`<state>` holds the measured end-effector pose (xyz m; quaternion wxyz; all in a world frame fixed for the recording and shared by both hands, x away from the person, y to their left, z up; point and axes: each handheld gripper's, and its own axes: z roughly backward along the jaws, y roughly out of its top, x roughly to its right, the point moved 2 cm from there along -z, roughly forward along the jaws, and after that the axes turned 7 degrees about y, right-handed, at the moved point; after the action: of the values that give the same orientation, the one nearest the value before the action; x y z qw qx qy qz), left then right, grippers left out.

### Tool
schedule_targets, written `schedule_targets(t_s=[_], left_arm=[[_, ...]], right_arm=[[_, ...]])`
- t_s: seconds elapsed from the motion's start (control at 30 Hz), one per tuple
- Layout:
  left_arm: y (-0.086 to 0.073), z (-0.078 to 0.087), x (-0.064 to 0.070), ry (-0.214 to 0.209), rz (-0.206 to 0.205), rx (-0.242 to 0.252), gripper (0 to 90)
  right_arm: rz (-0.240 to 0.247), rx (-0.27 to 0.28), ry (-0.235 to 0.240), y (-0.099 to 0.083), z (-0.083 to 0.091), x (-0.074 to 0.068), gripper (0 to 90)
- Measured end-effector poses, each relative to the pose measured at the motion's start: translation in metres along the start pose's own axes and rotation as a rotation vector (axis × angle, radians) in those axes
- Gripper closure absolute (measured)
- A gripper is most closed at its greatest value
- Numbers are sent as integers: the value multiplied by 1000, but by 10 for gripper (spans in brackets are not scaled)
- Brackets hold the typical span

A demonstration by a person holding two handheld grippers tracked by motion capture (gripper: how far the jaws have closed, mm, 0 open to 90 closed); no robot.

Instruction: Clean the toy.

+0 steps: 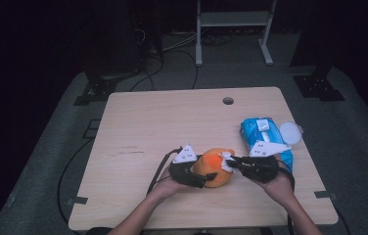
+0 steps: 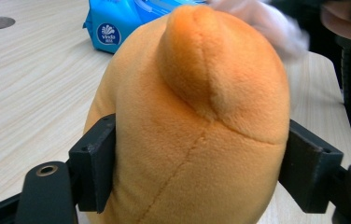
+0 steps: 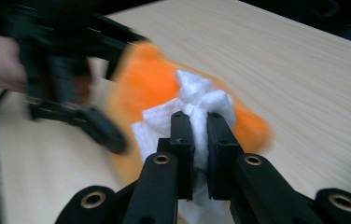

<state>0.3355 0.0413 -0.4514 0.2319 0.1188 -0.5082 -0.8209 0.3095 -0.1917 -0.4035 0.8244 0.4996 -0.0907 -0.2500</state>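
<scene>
A: What is being worked on here?

B: An orange plush toy (image 1: 214,168) is sitting near the front edge of the desk (image 1: 172,117), about midway between its left and right edges. The left gripper (image 1: 206,177) is clamping the toy from both sides; in the left gripper view the black jaws are pressing into the fuzzy body, one on each flank.

A: And the other one?

B: The right gripper (image 3: 200,122) is pinching a white wipe (image 3: 201,100), jaws nearly closed with the crumpled sheet bunching between them, and it is pushing the wipe against the toy's top.

A: How far along does it look?

B: I'd judge the wiping is underway rather than finishing. The wipe is touching just one patch of the toy, so most of the surface looks left to cover. The right gripper view is blurring, so I can't tell whether any dirt is coming off.

A: What are the materials like?

B: The toy is rounded and soft, with short velvety pile, a stitched seam running down it and a raised lobe on top. The wipe looks thin and is wrinkling.

A: Anything else on the desk?

B: A blue pack of wipes (image 1: 265,134) is lying near the right edge, with a small round white lid (image 1: 290,132) just beside it.
</scene>
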Motion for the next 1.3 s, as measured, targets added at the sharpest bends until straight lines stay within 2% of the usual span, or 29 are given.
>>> schedule_targets(t_s=[0.07, 0.13, 0.17, 0.27, 0.3, 0.37, 0.47, 0.53, 0.6, 0.67, 0.7, 0.73, 0.77, 0.8, 0.87, 0.9, 0.93, 0.97, 1.0, 1.03, 1.13, 1.23, 1.27, 1.3], left_arm=[[0, -1, 1, -5, 2, 3, 239], [1, -3, 3, 0, -9, 4, 237], [2, -4, 5, 6, -14, 2, 234], [3, -6, 8, 26, -16, -1, 234], [3, -7, 9, 27, -30, -5, 230], [2, -8, 13, 18, -78, -16, 193], [-2, -12, 17, 19, -147, -32, 99], [-1, -10, 15, 32, -156, -35, 101], [2, -5, 12, 60, -153, -17, 220], [8, 0, 11, 107, -184, 8, 303], [11, 3, 12, 152, -220, 15, 310], [11, 3, 12, 152, -220, 15, 311], [16, 6, 13, 212, -267, 24, 311], [17, 8, 13, 270, -293, 27, 312], [14, 5, 12, 315, -303, -12, 303], [12, 2, 11, 310, -293, -46, 285], [7, -2, 9, 278, -263, -84, 251], [7, -2, 9, 278, -263, -84, 192], [2, -3, 8, 234, -260, -92, 184], [1, -3, 10, 219, -271, -94, 184], [1, 3, 17, 186, -307, -122, 184], [1, 6, 21, 168, -311, -126, 185], [2, 11, 25, 122, -290, -117, 185], [3, 14, 27, 98, -265, -110, 185]], right_arm=[[-23, -18, -52, -6, 3, 14, 823], [-80, -21, -47, -11, 5, 22, 824], [-72, -22, -48, -12, 6, 21, 824], [-35, -19, -27, -5, 0, 7, 824], [-13, -17, -22, -1, -3, 1, 824], [-7, 7, 37, 5, -9, -11, 825], [-3, 30, 88, 10, -15, -19, 824], [13, 22, 82, 10, -17, -21, 824], [12, 33, 62, 10, -14, -18, 824], [-13, 66, 51, 12, -10, -13, 824], [-13, 75, 43, 13, -9, -13, 824], [-13, 75, 43, 13, -9, -13, 824], [-4, 80, 26, 16, -9, -14, 824], [6, 98, 12, 20, -11, -15, 824], [8, 95, 0, 22, -16, -12, 824], [6, 81, -8, 21, -20, -10, 824], [-2, 62, -15, 18, -25, -7, 824], [-14, 36, -16, 14, -30, -6, 824], [-21, 21, -6, 8, -35, -5, 824], [-28, 16, 1, 5, -35, -5, 824], [-28, -8, 19, 1, -26, -6, 824], [-39, -4, 29, -2, -17, -7, 823], [-24, -19, 27, -5, -10, -10, 822], [-24, -27, 29, -7, -9, -10, 822]])
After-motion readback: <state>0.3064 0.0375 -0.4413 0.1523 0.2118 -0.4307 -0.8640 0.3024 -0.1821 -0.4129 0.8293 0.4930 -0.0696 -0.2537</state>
